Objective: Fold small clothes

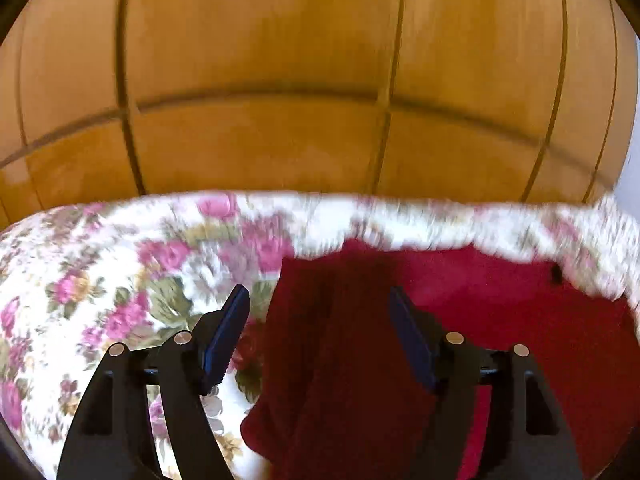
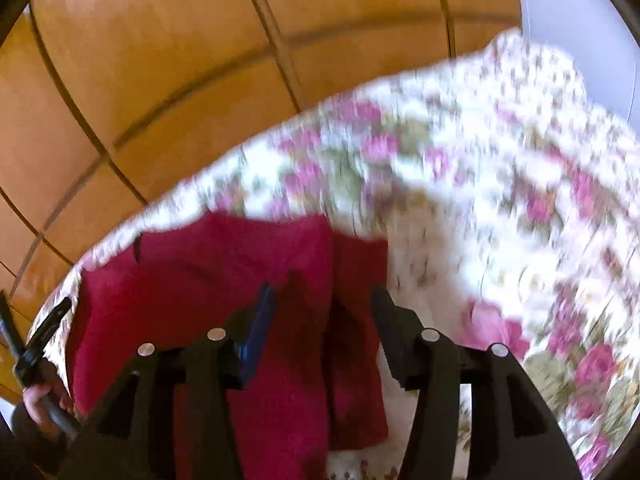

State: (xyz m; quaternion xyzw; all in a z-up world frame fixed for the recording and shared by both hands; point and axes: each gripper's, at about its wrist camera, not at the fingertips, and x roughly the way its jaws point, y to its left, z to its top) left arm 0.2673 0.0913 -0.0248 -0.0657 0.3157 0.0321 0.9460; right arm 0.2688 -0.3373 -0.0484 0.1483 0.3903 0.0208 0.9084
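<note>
1. Crimson fabric, a small red garment (image 1: 500, 320), is lying on a floral bedspread (image 1: 120, 280) near its far edge, already doubled over itself, with a folded strip running along one side and a dark crease showing in both views.
2. Sitting above that strip, the left gripper (image 1: 320, 320) is standing with its jaws wide apart, the blue pads (image 1: 226, 336) not pressing on any cloth; it is holding nothing.
3. Hovering over the garment's opposite edge, the right gripper (image 2: 322, 320) is showing jaws partly apart. Cloth lies beneath them, but the pads are not pinching it, so it too looks empty.
4. Judging by this, a fold looks just laid down and the next one is being set up. Doing it well is calling for both grippers taking matching corners on 1 edge, gripping both layers together, lifting evenly and laying the edge square onto the opposite one.
5. Loose knit is likely sagging and slipping, so a shallow pinch risks dragging only the top layer and undoing the fold.
6. Soft quilting underneath is giving little firm backing, and its printed roses are blurred in both views.
7. Beyond the bed, orange-brown wooden panels (image 1: 260, 60) with dark grooves are filling the background, and a pale wall (image 2: 568, 20) is showing at the right wrist view's upper right. A person's hand (image 2: 40, 400) is gripping the other tool's handle at that view's lower left.
</note>
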